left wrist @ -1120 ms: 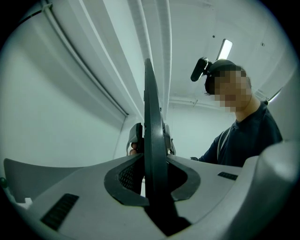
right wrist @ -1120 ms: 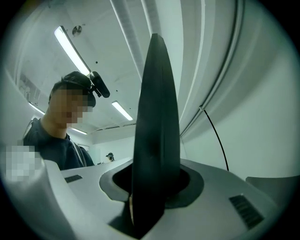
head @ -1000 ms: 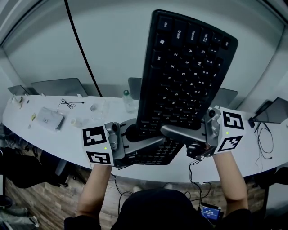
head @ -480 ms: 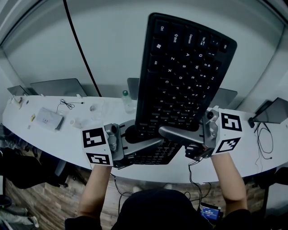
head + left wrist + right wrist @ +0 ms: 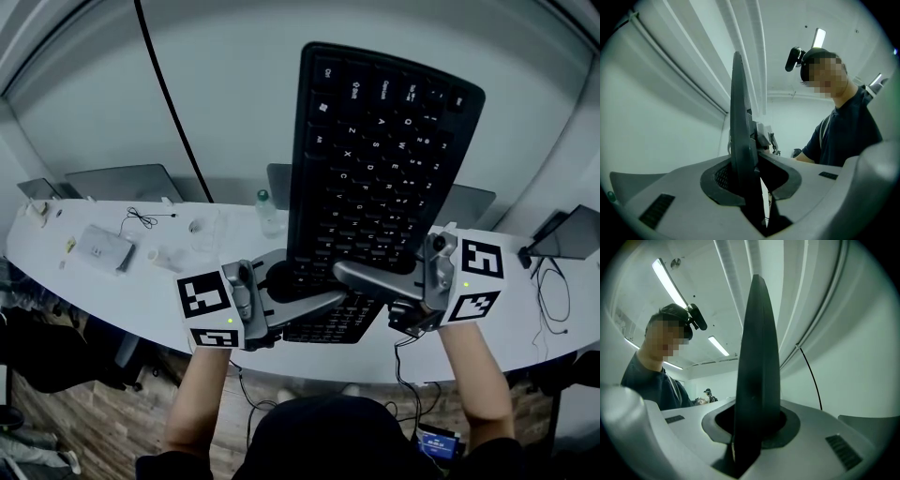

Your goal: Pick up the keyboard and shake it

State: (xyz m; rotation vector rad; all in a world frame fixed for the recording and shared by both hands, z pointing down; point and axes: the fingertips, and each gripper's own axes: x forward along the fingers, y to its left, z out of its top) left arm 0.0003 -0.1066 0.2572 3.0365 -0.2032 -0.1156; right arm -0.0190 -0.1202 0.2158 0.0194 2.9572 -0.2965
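A black keyboard [image 5: 375,169] stands on end in the air above the desk, its keys facing me. My left gripper [image 5: 314,302] holds its lower left corner and my right gripper [image 5: 361,281] its lower right. In the left gripper view the keyboard's edge [image 5: 738,117] runs up between the jaws of the left gripper [image 5: 752,187]. These jaws have just been opening a little, a thin slit of light shows low beside the keyboard, and the pads still touch it. In the right gripper view the right gripper [image 5: 750,427] has just been closing on the keyboard's edge [image 5: 757,357], and its pads press on it.
A curved white desk [image 5: 112,291] lies below with a small white box [image 5: 101,248], a bottle [image 5: 267,211] and a closed laptop [image 5: 122,180]. Another laptop [image 5: 572,230] sits at the right. A black cable [image 5: 169,94] hangs down the wall. My body is close behind both grippers.
The keyboard's top has dropped a little in the head view. The left gripper has rolled slightly and its marker cube sits a bit further right. The right gripper has barely shifted.
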